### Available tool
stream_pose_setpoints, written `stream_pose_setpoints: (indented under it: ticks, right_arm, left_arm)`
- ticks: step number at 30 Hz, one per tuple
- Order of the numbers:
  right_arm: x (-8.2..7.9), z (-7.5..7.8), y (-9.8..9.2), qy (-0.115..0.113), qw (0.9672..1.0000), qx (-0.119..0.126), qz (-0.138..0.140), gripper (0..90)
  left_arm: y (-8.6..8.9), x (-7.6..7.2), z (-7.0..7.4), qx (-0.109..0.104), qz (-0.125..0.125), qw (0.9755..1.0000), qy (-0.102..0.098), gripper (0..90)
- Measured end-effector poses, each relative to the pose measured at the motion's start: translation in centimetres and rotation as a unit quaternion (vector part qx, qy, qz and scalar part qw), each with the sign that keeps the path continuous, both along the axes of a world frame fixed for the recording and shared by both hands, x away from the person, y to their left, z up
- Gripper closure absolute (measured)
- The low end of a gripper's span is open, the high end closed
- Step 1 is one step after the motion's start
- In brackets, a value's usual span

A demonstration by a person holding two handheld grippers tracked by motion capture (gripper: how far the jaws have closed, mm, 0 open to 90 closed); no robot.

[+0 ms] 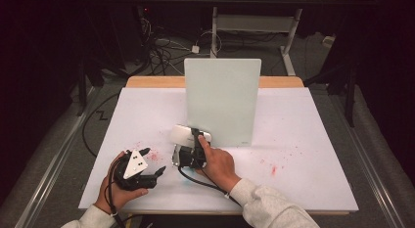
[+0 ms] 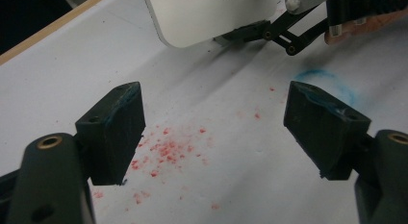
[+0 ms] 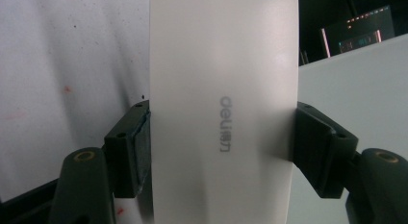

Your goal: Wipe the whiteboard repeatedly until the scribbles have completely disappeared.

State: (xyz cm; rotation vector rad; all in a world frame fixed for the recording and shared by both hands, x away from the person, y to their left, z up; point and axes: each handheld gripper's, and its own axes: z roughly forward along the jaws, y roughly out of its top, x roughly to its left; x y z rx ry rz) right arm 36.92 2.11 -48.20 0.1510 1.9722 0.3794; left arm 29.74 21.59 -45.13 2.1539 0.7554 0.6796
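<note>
A white desk (image 1: 303,154) carried an upright white board (image 1: 222,101) near its middle and scattered red specks (image 2: 166,149). The right hand-held gripper (image 1: 192,152) stood just in front of the board's lower left corner, its jaws clamped on both sides of a white eraser (image 3: 223,108) bearing grey lettering. The left hand-held gripper (image 1: 139,171) rested low at the near left of the desk, jaws wide apart with nothing between them, over the red specks.
</note>
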Motion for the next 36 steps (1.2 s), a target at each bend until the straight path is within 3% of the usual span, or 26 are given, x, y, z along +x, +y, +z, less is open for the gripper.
stream_pose_setpoints:
  ticks: [5, 9, 13, 20, 28, 36]
  right_arm:
    - [-0.2, -0.2, -0.9, -0.002, 0.9999, -0.011, -0.012, 31.3]
    - [0.0, 0.2, -2.8, -0.009, 0.9993, -0.011, -0.035, 31.3]
    - [0.3, 1.4, -5.8, -0.017, 0.9974, 0.018, -0.067, 31.3]
    - [0.9, 3.2, -10.6, -0.012, 0.9926, 0.072, -0.097, 31.3]
    - [0.7, 4.3, -13.0, 0.027, 0.9887, 0.118, -0.089, 31.3]
    - [-0.1, 5.1, -15.0, 0.079, 0.9807, 0.162, -0.076, 31.3]
  left_arm:
    - [0.0, -0.1, -0.1, 0.003, -0.002, 1.0000, 0.003, 21.6]
    - [-0.1, -0.1, -0.1, 0.006, 0.000, 1.0000, 0.002, 21.6]
    - [-0.3, -0.1, -0.2, 0.008, 0.000, 1.0000, 0.004, 21.6]
    - [-0.5, 0.0, -0.2, 0.010, -0.002, 0.9999, 0.006, 21.6]
    - [-0.5, 0.0, -0.1, 0.009, -0.003, 0.9999, 0.004, 21.6]
    - [-0.6, 0.0, -0.1, 0.014, -0.005, 0.9999, 0.004, 21.6]
